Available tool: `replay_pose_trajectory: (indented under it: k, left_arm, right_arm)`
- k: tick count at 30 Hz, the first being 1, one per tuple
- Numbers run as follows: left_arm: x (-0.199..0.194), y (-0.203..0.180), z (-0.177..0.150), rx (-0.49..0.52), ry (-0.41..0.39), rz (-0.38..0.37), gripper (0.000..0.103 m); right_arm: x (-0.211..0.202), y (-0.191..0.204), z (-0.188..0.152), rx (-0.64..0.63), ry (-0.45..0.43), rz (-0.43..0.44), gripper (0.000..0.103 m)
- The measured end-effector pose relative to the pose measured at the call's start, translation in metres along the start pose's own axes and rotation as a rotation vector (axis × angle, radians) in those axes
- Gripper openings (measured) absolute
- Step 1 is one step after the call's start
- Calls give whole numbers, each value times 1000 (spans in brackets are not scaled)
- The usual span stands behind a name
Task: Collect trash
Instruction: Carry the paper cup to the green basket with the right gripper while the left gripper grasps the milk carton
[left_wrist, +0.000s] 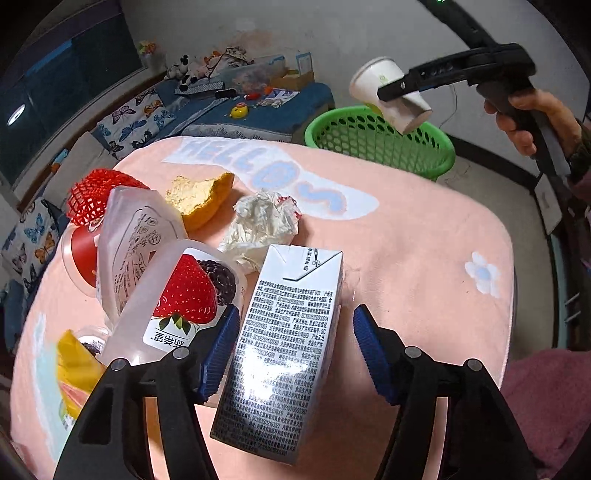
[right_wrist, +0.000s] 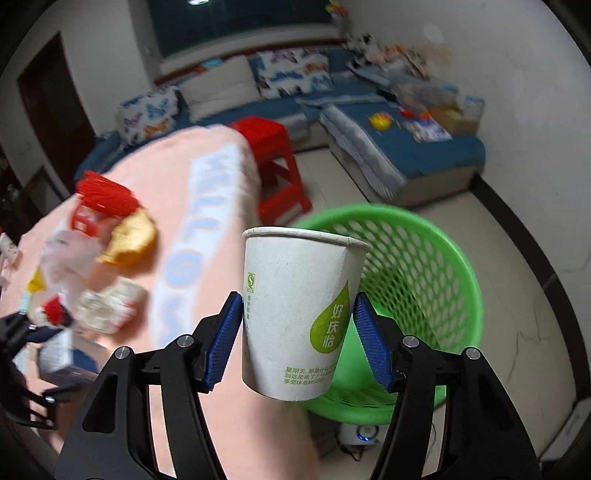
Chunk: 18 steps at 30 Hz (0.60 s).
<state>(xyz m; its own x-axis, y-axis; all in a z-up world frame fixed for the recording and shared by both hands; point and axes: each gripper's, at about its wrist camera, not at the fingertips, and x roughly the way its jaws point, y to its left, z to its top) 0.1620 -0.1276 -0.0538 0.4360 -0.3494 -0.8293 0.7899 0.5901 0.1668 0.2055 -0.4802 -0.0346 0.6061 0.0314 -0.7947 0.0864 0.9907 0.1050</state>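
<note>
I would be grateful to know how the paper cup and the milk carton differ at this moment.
The paper cup is round and held in the air by the right gripper near the green basket; the milk carton is boxy and stands on the pink table. The left gripper straddles the carton, one pad clear. Both are white with printed text.

A white paper cup (right_wrist: 299, 314) with a green droplet logo is held upright above a green mesh basket (right_wrist: 424, 266), while a white milk carton (left_wrist: 284, 347) lies on the pink tabletop.
</note>
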Motion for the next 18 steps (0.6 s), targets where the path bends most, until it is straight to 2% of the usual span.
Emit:
replay_pose_trajectory:
  k: [4,8,12,14,16,18]
  left_arm:
    - [1,-5,1,30,15,9,46]
    - [1,-6,1,34,21,12,46]
    - [4,-10,0,54,38,20,53]
    - [5,-9,0,45,41,18,49]
    - [7,-7,0,22,42,2,40]
    - [6,-7,-1,14,38,-2,40]
  right_arm:
    - [32,-21,-10,11,73,-54,62]
    - [61,-40,-20,44,150,-63,62]
    - [87,-53,-25,66,228,-70,62]
    - [94,-56,-26,70,253,-77,62]
    - [99,-59,-26,74,275,-81,62]
    - [103,-59,-27,72,291,-84,62]
